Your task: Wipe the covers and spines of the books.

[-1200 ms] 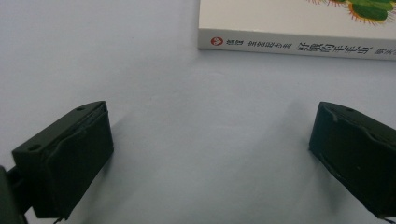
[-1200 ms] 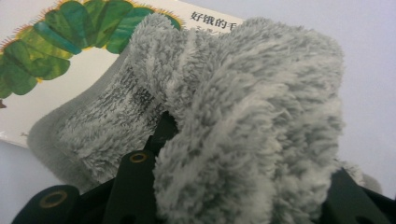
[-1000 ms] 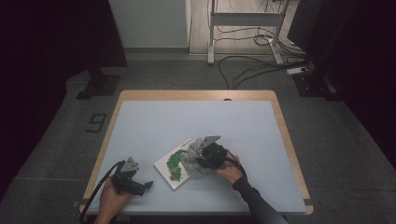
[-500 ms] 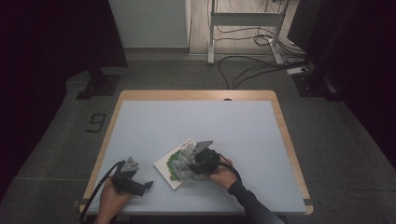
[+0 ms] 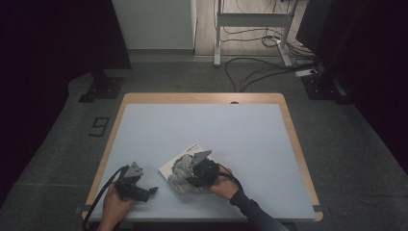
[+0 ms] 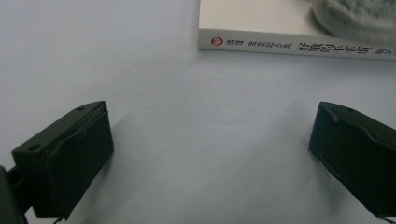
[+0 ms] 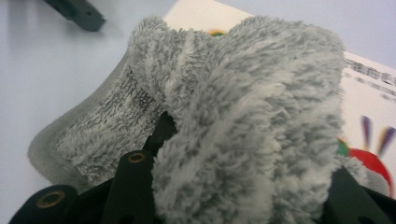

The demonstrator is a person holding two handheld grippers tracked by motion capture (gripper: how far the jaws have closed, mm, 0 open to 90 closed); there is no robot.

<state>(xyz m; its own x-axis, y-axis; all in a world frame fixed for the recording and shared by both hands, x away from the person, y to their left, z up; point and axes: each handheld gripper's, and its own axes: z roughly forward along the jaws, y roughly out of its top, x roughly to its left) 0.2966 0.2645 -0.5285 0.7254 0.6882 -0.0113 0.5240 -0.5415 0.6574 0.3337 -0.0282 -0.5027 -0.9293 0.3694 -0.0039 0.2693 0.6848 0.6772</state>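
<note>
Fluffy grey cloth, thick pile, shaggy and matt. Under it a book with a smooth paper cover. Table top smooth, matt pale blue, wood rim. Jaws matt black plastic.

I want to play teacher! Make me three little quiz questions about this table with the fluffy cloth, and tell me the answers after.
1. True or false: the right gripper is shut on the grey fluffy cloth.
2. What does the cloth partly lie on? A) a plate B) a white book C) a box
3. Fill in: the left gripper has its jaws ____, with bare light blue table between them.

Key
1. True: in the right gripper view the cloth is bunched between its black jaws.
2. B: the book's cover shows under and beside the cloth.
3. Open: in the left gripper view the jaws stand wide apart, short of the book's spine.
</note>
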